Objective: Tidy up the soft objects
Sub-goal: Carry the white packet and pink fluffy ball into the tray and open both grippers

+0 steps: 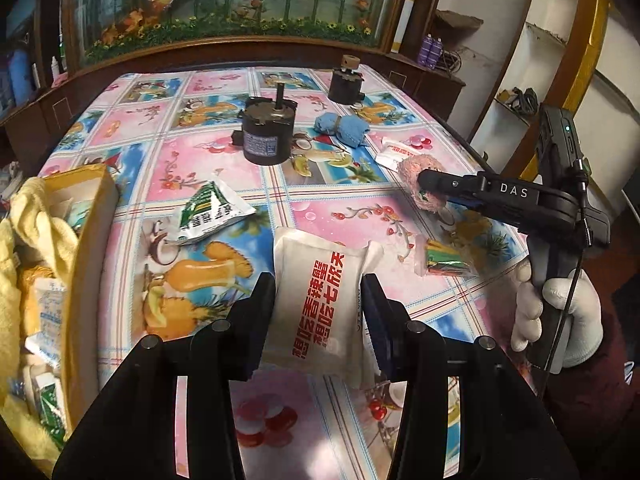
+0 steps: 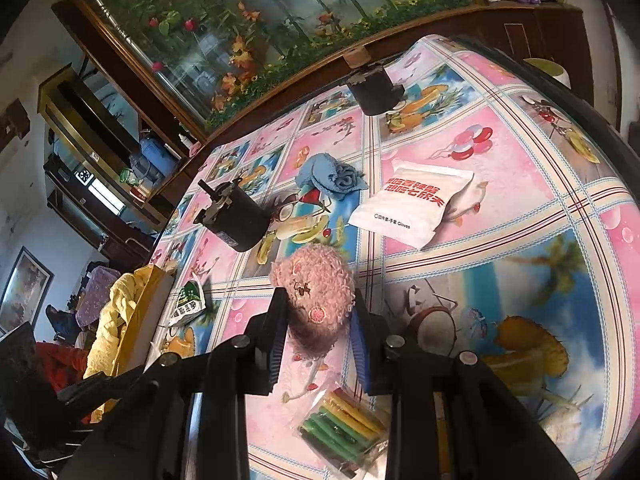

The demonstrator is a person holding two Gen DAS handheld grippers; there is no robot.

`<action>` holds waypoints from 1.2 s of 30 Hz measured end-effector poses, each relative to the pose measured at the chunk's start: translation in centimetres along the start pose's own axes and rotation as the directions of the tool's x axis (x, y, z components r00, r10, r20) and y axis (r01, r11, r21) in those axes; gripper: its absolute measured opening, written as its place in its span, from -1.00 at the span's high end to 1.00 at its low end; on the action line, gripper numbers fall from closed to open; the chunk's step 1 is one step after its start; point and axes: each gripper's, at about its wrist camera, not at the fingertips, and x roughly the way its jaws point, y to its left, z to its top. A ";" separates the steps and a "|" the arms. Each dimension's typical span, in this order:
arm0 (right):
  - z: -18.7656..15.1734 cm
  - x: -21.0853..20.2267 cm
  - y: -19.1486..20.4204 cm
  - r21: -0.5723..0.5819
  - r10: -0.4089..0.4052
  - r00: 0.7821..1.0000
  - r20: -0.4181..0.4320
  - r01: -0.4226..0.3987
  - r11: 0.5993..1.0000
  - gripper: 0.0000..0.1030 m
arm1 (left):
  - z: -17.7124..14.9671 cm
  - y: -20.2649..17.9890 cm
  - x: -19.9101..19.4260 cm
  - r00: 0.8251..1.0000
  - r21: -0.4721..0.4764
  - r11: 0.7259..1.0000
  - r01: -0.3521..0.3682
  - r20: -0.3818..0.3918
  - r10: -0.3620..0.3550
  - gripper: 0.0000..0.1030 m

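My left gripper (image 1: 318, 308) is shut on a white soft packet with red lettering (image 1: 320, 300), held just above the table. My right gripper (image 2: 320, 334) is shut on a pink fluffy plush (image 2: 318, 300); it also shows in the left wrist view (image 1: 430, 190) at the right, held by a white-gloved hand. A yellow cardboard box (image 1: 86, 264) at the left holds a yellow cloth (image 1: 24, 220) and several packets. A blue rolled cloth (image 1: 340, 128), a green-white packet (image 1: 208, 212) and a second white packet (image 2: 412, 204) lie on the table.
Two black motors (image 1: 264, 132) (image 1: 345, 84) stand on the patterned tablecloth (image 1: 224, 176). A clear bag of coloured sticks (image 2: 344, 428) lies near the front right. A wooden cabinet with a painted panel (image 1: 224, 4) is behind the table.
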 end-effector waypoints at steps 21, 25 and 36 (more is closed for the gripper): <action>-5.4 2.9 20.4 -0.304 0.205 0.958 -0.201 -0.260 0.916 0.44 | -7.8 15.9 -12.3 0.973 -0.386 0.911 -0.144 0.112 0.202 0.14; -6.7 5.6 23.9 -0.335 0.216 0.938 -0.271 -0.302 0.892 0.44 | -8.6 17.2 -11.5 0.977 -0.418 0.897 -0.144 0.085 0.196 0.14; -8.0 12.9 30.1 -0.440 0.102 0.930 -0.354 -0.262 0.859 0.42 | -9.1 16.6 -10.2 0.963 -0.402 0.886 -0.232 0.033 0.268 -0.08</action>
